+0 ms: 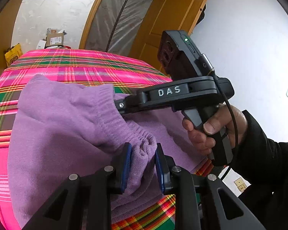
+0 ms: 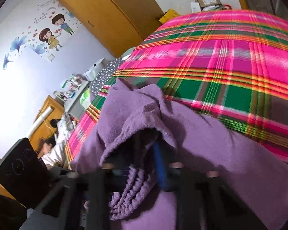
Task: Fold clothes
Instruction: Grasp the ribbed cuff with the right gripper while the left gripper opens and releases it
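Observation:
A purple knit sweater [image 1: 57, 124] lies rumpled on a pink and green plaid bedspread [image 1: 86, 67]. In the left wrist view my left gripper [image 1: 143, 164] has its blue pads [image 1: 126, 164] pressed on a bunched fold of the ribbed hem. The right gripper [image 1: 118, 105], black and held by a hand [image 1: 207, 132], reaches in from the right, its tips buried under the ribbed hem. In the blurred right wrist view the right gripper [image 2: 142, 164] is shut on the sweater [image 2: 220, 153]: ribbed cloth runs between the fingers, one blue pad [image 2: 160, 164] shows, the other is covered.
The bedspread [image 2: 220, 57] stretches far beyond the sweater. Cardboard boxes [image 1: 54, 39] sit past its far edge. A wooden door [image 1: 172, 19] stands at the right and a wardrobe [image 2: 109, 15] at the left. A person [image 2: 51, 149] lies beside a cluttered side table [image 2: 74, 95].

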Motion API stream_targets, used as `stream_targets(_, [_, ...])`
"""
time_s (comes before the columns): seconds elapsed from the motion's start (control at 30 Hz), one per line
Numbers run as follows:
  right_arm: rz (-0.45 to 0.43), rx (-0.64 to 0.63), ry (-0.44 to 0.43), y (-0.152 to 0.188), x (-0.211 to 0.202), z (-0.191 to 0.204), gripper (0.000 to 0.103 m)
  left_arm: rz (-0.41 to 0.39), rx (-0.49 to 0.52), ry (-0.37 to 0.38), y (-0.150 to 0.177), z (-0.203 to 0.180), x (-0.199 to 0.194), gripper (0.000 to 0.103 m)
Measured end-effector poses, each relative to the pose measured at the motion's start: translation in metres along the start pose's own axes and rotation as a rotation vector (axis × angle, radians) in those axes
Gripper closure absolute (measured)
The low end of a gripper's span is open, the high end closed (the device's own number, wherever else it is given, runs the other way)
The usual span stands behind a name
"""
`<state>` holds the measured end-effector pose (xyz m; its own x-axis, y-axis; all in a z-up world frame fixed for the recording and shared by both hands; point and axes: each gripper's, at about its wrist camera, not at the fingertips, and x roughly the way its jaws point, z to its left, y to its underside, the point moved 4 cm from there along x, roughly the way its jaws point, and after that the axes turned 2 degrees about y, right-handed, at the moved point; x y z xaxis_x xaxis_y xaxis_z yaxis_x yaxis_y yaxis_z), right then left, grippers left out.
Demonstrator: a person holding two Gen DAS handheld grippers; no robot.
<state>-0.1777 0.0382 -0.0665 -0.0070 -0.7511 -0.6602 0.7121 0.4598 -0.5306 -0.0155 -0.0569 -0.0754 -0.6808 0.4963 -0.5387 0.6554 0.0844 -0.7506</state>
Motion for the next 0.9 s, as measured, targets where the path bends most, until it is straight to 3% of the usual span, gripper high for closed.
stream_targets(0.3, [-0.157,0.099,-0.038,0.017,-0.042,-0.005,0.095,0.007,0.086,-0.024,-0.001,-0.017,-0.005,0.078])
stream_targets(0.57, [-0.108,0.261,-0.088,0.03,-0.032,-0.035,0.092,0.051,0.121,-0.047,0.002,-0.018,0.006,0.077])
stream_targets(0.7, [-0.144,0.261,-0.056,0.029,-0.047,-0.039,0.082,0.054,0.125,-0.054,0.002,-0.02,0.0,0.077])
stream_targets(0.8, [-0.179,0.269,0.022,0.034,-0.065,-0.048,0.076,0.031,0.113,-0.035,0.004,-0.021,-0.013,0.077])
stream_targets(0.9, [-0.221,0.284,0.048,0.04,-0.079,-0.055,0.075,-0.015,0.088,-0.049,0.004,-0.015,-0.029,0.075])
